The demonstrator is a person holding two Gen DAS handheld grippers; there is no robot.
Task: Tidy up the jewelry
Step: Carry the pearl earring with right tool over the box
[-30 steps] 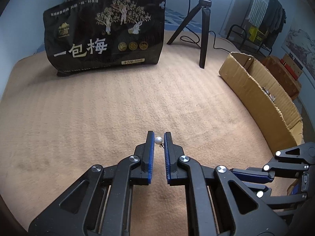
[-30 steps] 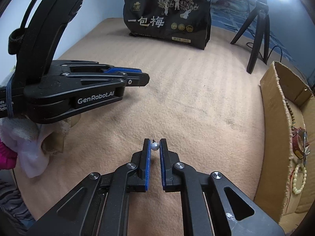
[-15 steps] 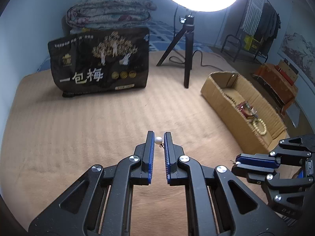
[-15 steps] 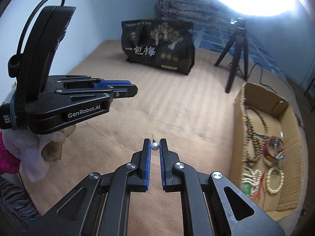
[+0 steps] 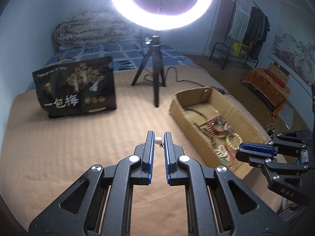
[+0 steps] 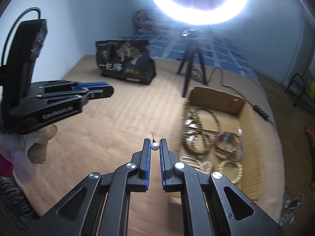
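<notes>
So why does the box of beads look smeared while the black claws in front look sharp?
Left wrist view: the open brown cardboard box of jewelry is motion-blurred, while the left hand-held gripper and its small white pearl earring stay crisp. Right wrist view: same smear on the box, and the glaring white ring light washes out the wall around it.

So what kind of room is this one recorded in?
Most likely a bedroom used as a makeshift recording spot: a folded quilt lies on the bed, clothes hang on a rack, and a ring light stands on a tripod.
</notes>
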